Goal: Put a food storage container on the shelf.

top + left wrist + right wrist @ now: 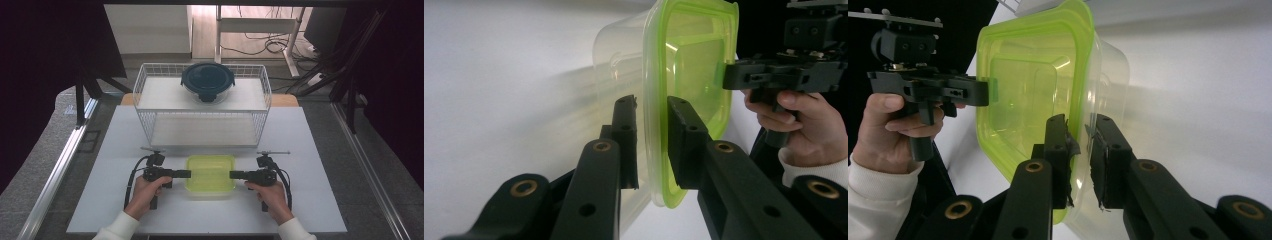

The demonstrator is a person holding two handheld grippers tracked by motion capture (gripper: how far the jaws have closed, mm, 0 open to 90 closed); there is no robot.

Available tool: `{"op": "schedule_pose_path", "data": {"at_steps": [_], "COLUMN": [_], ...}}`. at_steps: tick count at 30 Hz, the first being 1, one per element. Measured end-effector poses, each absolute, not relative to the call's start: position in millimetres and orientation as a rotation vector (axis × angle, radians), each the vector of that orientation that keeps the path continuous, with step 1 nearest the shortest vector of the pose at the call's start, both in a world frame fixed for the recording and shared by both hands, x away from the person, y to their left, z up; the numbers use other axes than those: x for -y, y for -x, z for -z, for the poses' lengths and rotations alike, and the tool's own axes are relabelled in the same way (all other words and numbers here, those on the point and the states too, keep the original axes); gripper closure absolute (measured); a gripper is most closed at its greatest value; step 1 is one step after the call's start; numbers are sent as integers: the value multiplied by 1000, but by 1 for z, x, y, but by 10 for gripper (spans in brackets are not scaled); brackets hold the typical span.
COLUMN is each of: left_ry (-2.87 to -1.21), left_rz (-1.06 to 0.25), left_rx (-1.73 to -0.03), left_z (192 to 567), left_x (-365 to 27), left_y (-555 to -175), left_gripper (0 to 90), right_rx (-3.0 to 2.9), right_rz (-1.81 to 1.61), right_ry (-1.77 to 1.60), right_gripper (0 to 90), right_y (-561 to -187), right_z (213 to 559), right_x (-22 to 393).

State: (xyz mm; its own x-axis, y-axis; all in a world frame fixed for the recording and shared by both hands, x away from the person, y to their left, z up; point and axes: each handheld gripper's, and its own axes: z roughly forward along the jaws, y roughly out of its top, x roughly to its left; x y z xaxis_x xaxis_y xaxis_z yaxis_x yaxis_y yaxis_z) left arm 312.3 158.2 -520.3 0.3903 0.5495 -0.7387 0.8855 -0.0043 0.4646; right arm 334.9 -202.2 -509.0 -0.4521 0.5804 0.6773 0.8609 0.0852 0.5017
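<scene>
- Translucent plastic with a lime-green lid: container [210, 173] resting on the white table [100, 200], near the front edge, just before the wire rack [202, 107].
- Flanked on both sides: left gripper [186, 174] at the left rim, right gripper [234, 174] at the right rim, both roughly level and pointing inward at each other.
- Seen from the left gripper view: jaws astride the green lid rim [655, 125], one jaw on the lid side, the other against the clear wall; narrow gap visible on the clear side, so probably closing on the rim but not surely clamped.
- Seen from the right gripper view: same straddle of the rim [1079, 100], jaws near together, light contact likely; firm grip impossible to confirm.
- Likely step, judged from the pose: two-sided pinch, then a lift, perhaps toward the rack, where a dark round lidded bowl [207, 81] already sits on the upper shelf.
- To do it well: squeeze both sides fully before raising; bite the lip, not merely the lid edge, lest the lid peel off.
- Raise both hands together, kept level; uneven lift would twist the thin rim out of one grip.
- Beware slick plastic: slow start, check for slip.
- Mind the rack's front wires when carrying forward.
</scene>
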Motion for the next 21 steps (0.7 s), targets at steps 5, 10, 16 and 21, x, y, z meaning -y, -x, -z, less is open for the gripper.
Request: {"op": "schedule_pose_path", "data": {"at_steps": [5,10,16,21], "left_ry": [-1681,-1684,-1676,-1668], "left_rz": [405,364,330,307], "left_rx": [-1262,-1234,-1198,-1173], "left_z": [512,499,485,473], "left_x": [-158,-161,-163,-163], "left_y": [-306,-299,-288,-282], "left_gripper": [760,760,761,761], "right_rx": [2090,2116,2132,2152], "right_rz": [1324,1354,1415,1456], "right_ry": [1406,1383,1354,1329], "right_gripper": [784,784,784,784], "right_y": [-331,-327,-316,-310], "right_z": [504,495,480,468], "right_x": [203,200,199,200]}}
